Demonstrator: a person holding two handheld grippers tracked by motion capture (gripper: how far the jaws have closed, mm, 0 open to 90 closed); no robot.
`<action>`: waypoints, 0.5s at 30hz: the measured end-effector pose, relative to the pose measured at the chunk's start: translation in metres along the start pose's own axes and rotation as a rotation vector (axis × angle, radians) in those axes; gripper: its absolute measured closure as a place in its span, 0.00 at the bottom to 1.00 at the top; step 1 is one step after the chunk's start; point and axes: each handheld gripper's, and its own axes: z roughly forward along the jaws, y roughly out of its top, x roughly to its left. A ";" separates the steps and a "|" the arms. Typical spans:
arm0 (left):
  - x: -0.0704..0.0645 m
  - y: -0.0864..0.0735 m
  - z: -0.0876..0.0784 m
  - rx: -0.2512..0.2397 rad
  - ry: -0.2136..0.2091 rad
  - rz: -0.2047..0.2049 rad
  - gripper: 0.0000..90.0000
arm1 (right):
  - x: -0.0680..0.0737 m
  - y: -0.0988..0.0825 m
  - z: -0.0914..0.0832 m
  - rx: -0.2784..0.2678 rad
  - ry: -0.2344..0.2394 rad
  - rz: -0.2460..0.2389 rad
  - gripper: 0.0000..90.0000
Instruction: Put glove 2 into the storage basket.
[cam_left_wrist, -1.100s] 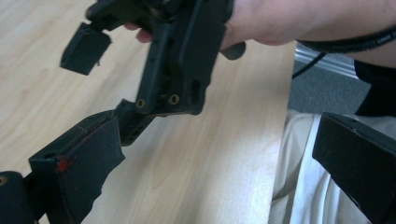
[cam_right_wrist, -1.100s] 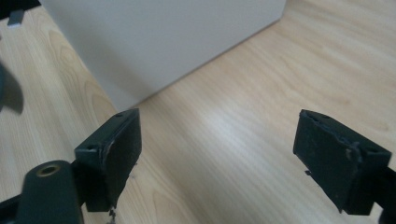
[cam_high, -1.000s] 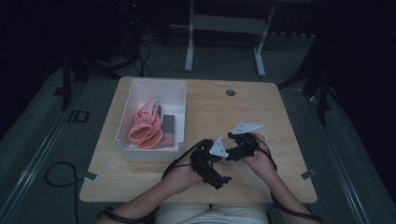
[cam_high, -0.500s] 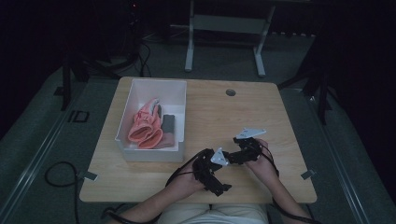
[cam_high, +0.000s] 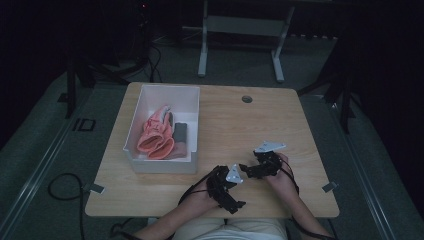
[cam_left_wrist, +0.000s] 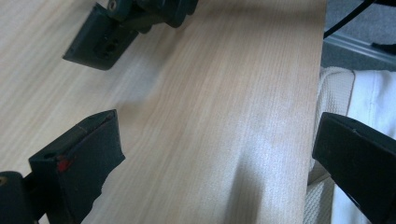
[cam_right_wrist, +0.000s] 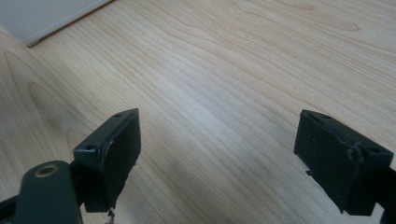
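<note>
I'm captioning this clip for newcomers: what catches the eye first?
The pink gloves stand out, lying in the white bin at the table's left side. Near the front edge, the left gripper and right gripper sit close together over bare wood, both with jaws wide open and holding nothing.

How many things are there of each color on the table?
White: 1, the bin
Pink: 1, the bunched glove-like thing in the bin
Grey: 1, the small block beside it
Black: 2, the left claw and right claw
Total: 5
</note>
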 end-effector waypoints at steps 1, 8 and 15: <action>0.000 -0.001 0.001 0.003 -0.002 -0.002 0.01 | 0.000 -0.001 0.000 -0.001 -0.001 -0.001 0.16; 0.002 -0.006 0.005 -0.012 -0.002 -0.026 0.01 | 0.000 -0.003 0.002 -0.016 -0.002 0.004 0.16; 0.003 -0.010 0.007 -0.001 -0.008 -0.029 0.01 | 0.000 -0.008 0.008 -0.001 0.011 -0.011 0.16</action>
